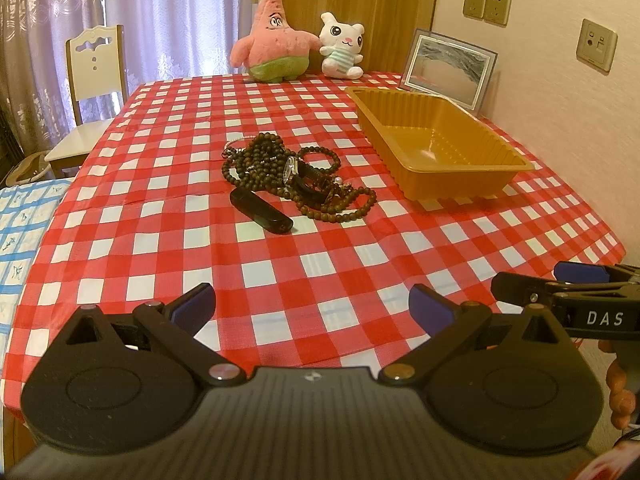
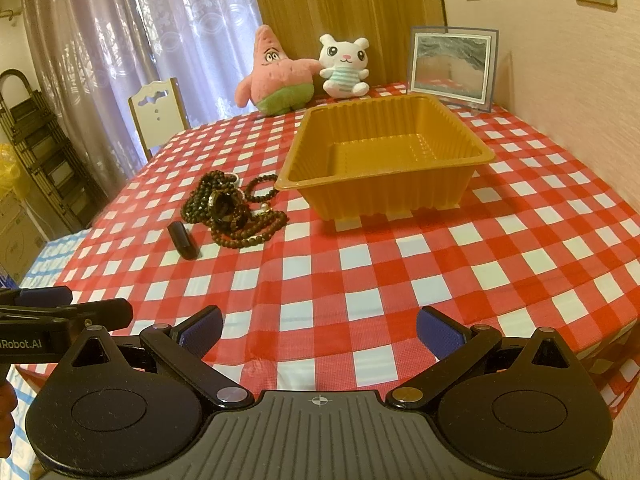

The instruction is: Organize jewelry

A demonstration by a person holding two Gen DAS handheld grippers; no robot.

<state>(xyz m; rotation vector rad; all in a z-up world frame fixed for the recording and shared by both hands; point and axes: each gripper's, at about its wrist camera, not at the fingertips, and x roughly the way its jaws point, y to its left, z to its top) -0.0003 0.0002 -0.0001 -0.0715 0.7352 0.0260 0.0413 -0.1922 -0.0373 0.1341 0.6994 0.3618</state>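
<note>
Ahead, well beyond the spread, empty left gripper [image 1: 312,308] and right gripper [image 2: 319,334], the tangled bead strands [image 1: 264,160] and wristwatch [image 1: 298,174] are heaped; limp, slippery loops are best pinched at a raised bunch.

We hold two matching black tools. Our left tongs [image 1: 312,308] have two angled arms tipped with blue textured pads [image 1: 430,307], joined by silver and brass-coloured pivot screws to a ribbed grey body with a small crosshair mark and round discs moulded at either side. Our right tongs [image 2: 319,334] are built the same way, blue pads [image 2: 202,330] included. Seen from the side, one tool carries white lettering reading "DAS", the other "Robot.AI".
</note>
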